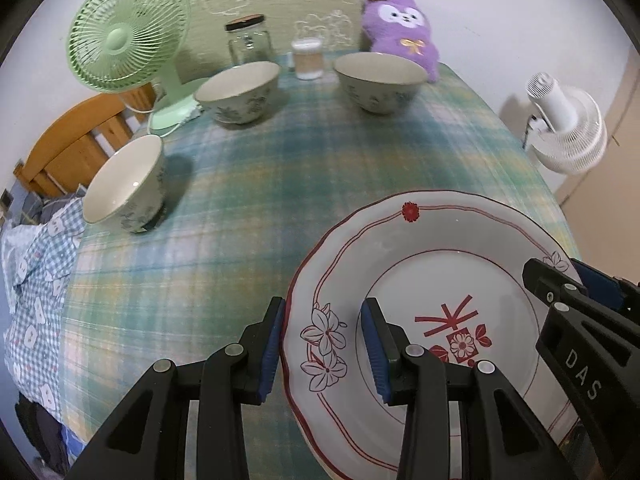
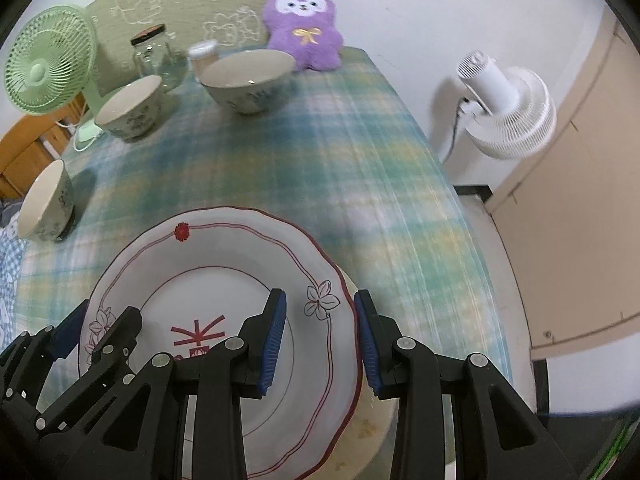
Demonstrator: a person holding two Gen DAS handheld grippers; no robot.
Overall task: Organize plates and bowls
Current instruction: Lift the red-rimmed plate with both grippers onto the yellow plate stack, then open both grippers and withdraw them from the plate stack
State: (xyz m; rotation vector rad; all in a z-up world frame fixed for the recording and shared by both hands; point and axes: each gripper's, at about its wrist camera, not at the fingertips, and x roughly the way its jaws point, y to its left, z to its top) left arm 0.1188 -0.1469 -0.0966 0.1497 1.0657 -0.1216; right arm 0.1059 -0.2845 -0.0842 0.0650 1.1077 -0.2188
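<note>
Two claws, left (image 1: 324, 344) and right (image 2: 320, 340), are clamped on opposite rims of plate (image 1: 440, 264); bowls (image 1: 238, 92) lie ahead.

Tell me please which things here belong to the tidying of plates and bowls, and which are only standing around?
Belong to the job:
- decorated plate, gripped at both edges
- second plate under it
- three bowls
- left gripper, right gripper

Only standing around:
- green fan
- glass jar
- small container
- purple plush toy
- white fan

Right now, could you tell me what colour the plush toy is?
The plush toy is purple, clearest in the right wrist view.
</note>
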